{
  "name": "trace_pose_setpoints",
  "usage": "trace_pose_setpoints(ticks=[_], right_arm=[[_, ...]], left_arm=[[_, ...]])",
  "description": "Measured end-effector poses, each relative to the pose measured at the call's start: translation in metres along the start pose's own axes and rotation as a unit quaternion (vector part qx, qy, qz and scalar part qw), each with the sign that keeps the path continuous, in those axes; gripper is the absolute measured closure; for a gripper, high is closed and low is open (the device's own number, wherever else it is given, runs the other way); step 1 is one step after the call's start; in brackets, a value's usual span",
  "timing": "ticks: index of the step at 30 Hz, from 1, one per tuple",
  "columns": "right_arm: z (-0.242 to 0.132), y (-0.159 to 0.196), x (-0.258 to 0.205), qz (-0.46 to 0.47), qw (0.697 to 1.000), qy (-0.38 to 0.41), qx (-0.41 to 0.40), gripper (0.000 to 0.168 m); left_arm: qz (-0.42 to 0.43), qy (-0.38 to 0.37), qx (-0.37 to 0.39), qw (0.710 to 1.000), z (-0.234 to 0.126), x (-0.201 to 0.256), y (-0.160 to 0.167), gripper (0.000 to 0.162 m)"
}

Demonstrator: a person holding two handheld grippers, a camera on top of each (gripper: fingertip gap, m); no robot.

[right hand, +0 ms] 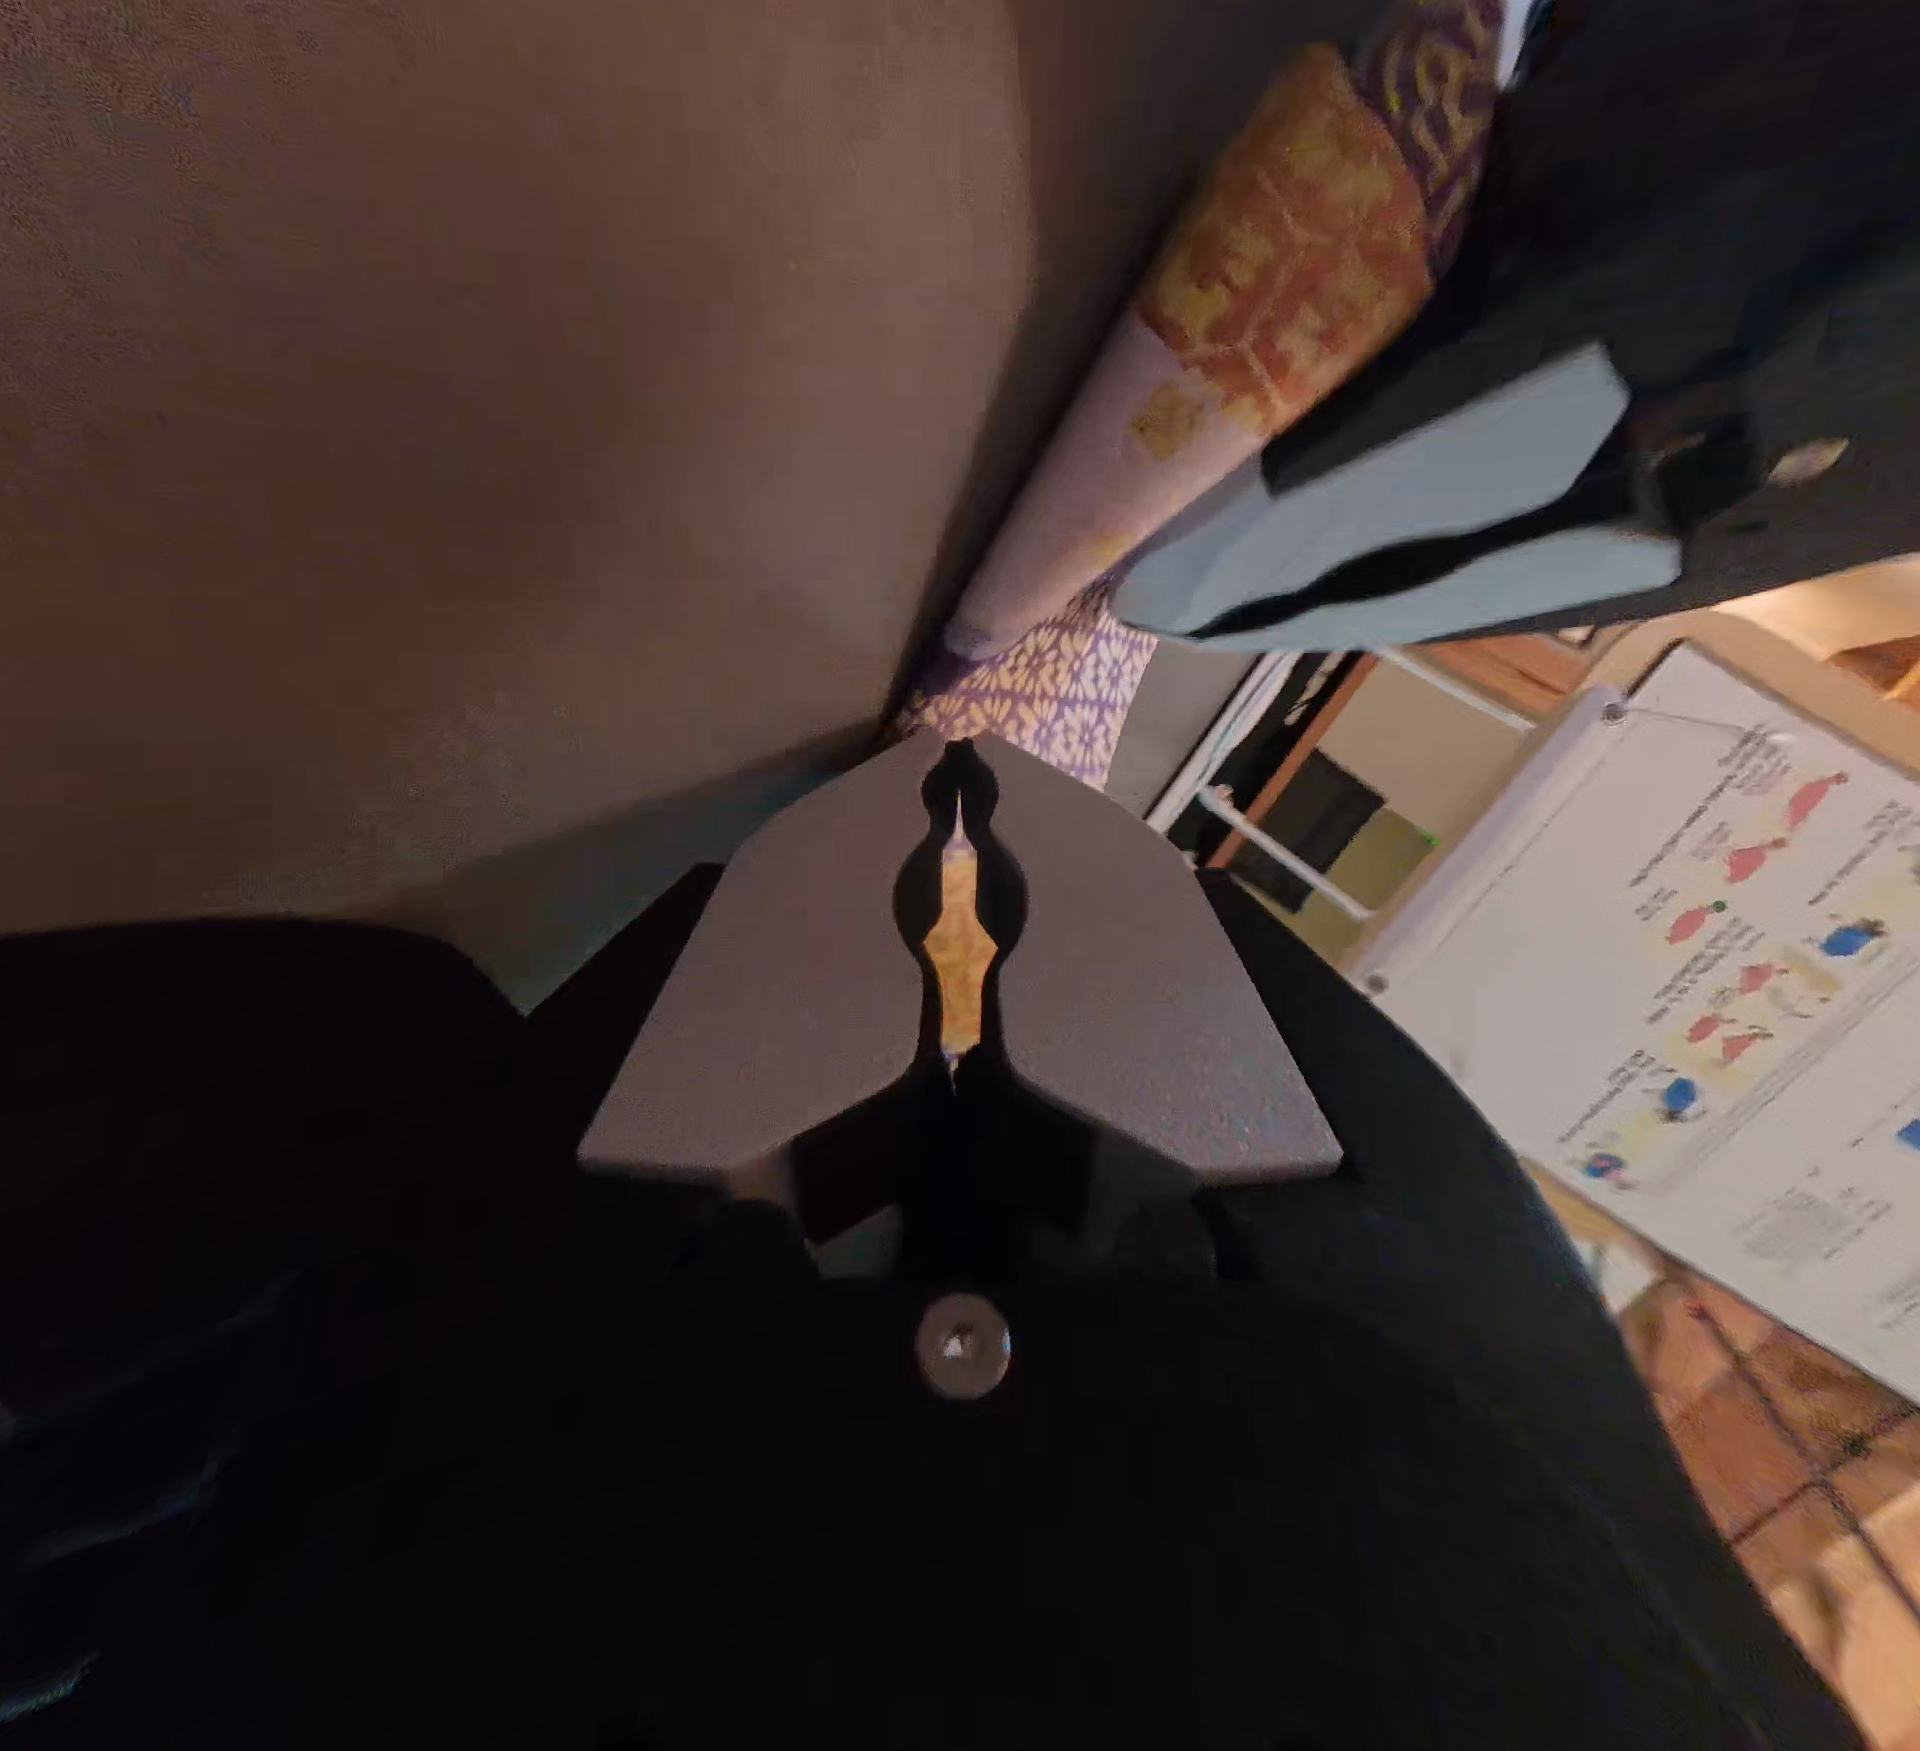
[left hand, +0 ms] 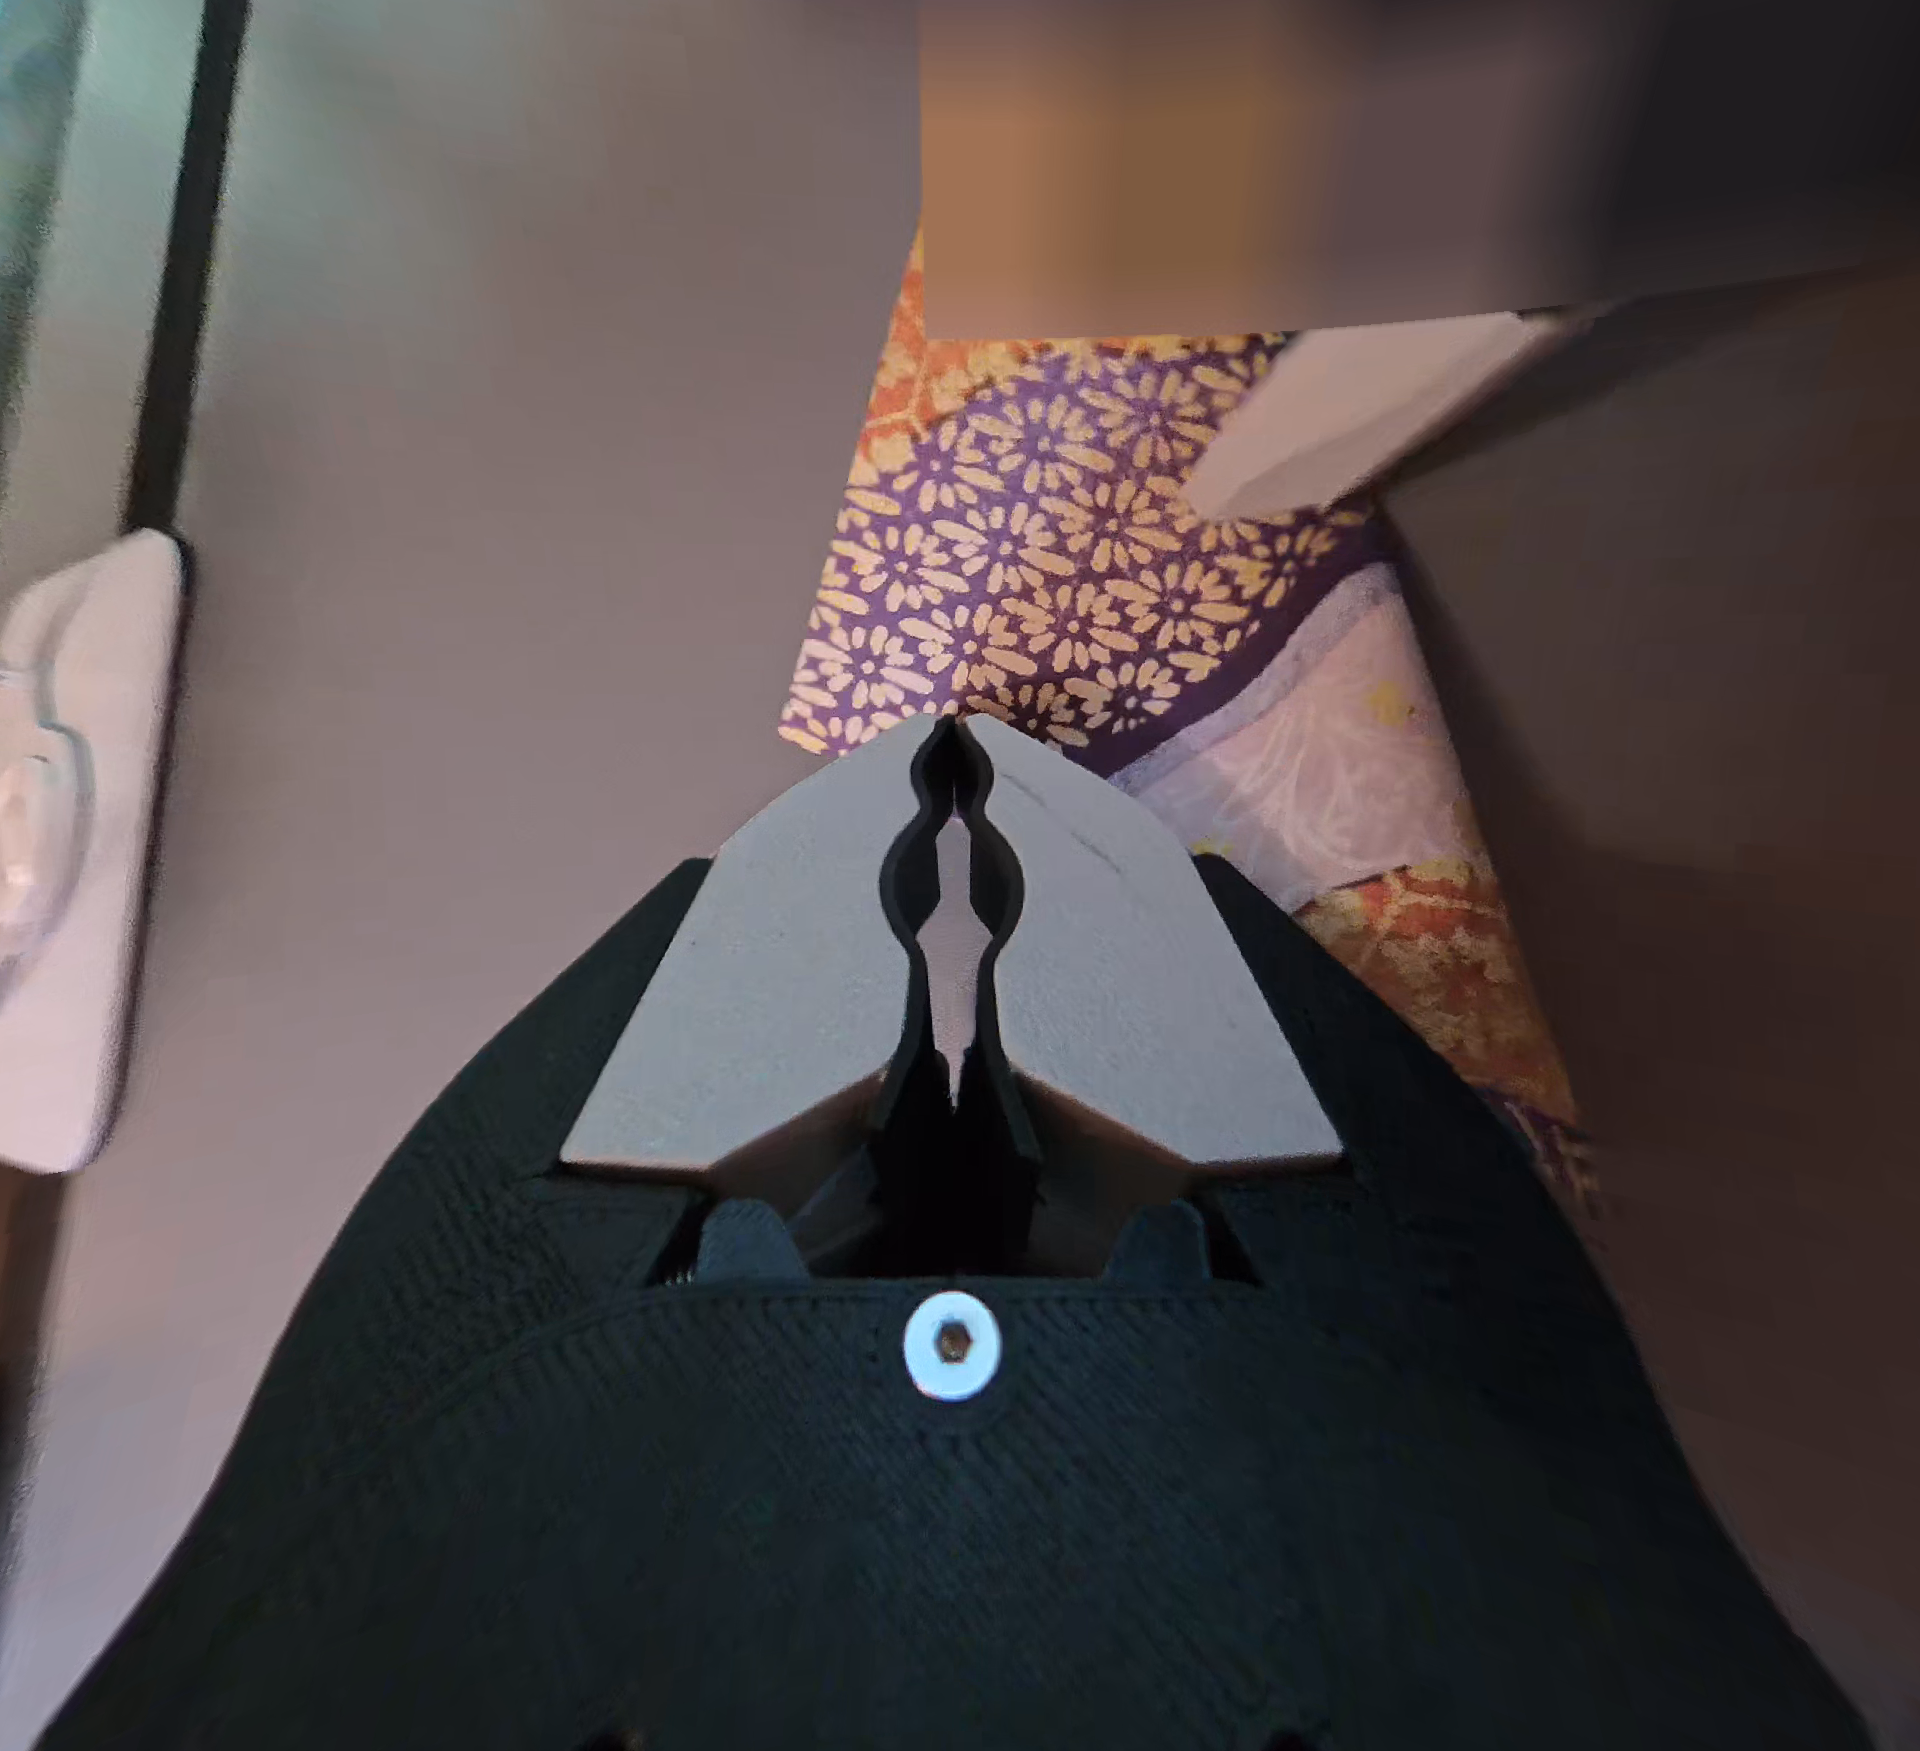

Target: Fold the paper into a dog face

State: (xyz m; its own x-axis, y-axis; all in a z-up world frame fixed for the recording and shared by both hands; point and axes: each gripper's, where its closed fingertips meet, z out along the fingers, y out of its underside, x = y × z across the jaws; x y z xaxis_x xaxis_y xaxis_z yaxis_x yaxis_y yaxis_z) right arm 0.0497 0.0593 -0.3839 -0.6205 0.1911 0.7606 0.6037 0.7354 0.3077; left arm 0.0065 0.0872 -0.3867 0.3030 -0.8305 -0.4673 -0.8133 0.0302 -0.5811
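The patterned paper (left hand: 1049, 558), purple with gold flowers plus orange and lilac areas, lies on the grey-brown table (left hand: 520, 454). My left gripper (left hand: 954, 733) is shut, with its tips at the paper's near left corner. I cannot tell whether it pinches the paper. The right gripper's grey finger (left hand: 1351, 413) rests on the paper's purple area from the upper right. In the right wrist view my right gripper (right hand: 961, 751) is shut with its tips at the paper (right hand: 1049, 693). Orange paper shows through the gap between its fingers. The left gripper (right hand: 1143, 605) touches the paper there too.
A white plastic piece (left hand: 94, 849) lies at the table's left, next to a dark strip (left hand: 197, 174). Beyond the table edge, the right wrist view shows a white instruction sheet with pictures (right hand: 1714, 974) and a white frame (right hand: 1247, 828).
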Motion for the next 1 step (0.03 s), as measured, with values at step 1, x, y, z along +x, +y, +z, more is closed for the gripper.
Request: trace_pose_setpoints(ticks=[1], right_arm=[[0.0007,0.0051,-0.0019,0.011,1.0,-0.007,-0.008,0.168]], left_arm=[[0.026,-0.02,-0.004,0.999,-0.0001,-0.0002,-0.0001,0.162]])
